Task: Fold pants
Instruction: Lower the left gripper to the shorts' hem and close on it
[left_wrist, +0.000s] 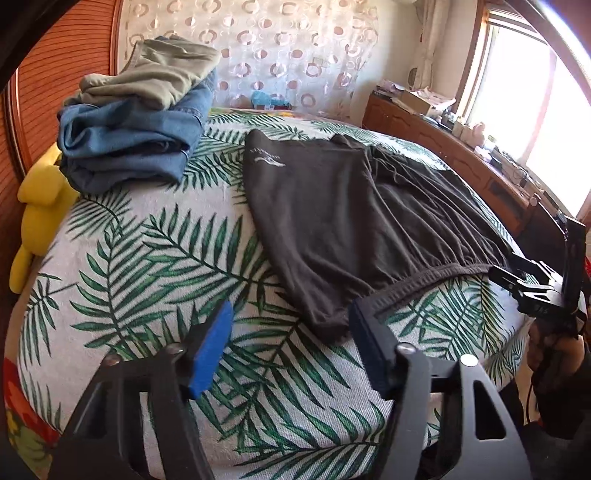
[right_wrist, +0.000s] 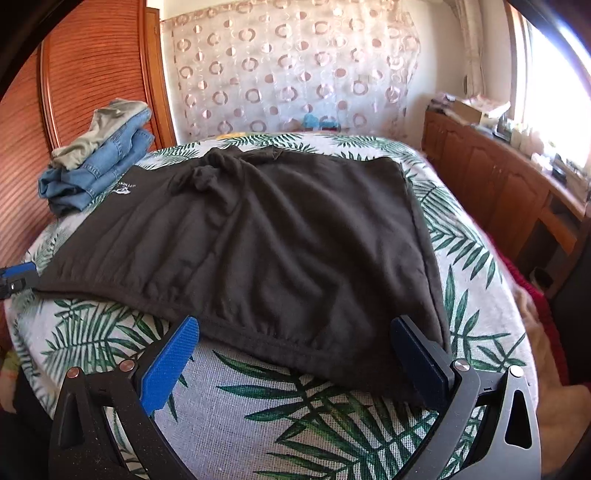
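The left gripper (left_wrist: 290, 336), at the bottom of its own wrist view, is a black metal two-finger frame with triangular cut-outs, round silver screw heads at the joints and flat bright-blue textured pads (left_wrist: 210, 350) on the inner faces of its fingers. The right gripper (right_wrist: 295, 347), across the bottom of its own view, is built alike, with a dark grey right bracket and the same blue ribbed pads (right_wrist: 170, 363). At the right edge of the left view, a hand (left_wrist: 554, 354) in a dark sleeve shows below black angular brackets.

Leaf-print bed (right_wrist: 258, 417), black pants (right_wrist: 280, 236) spread flat, folded clothes stack (left_wrist: 136, 122), perhaps jeans
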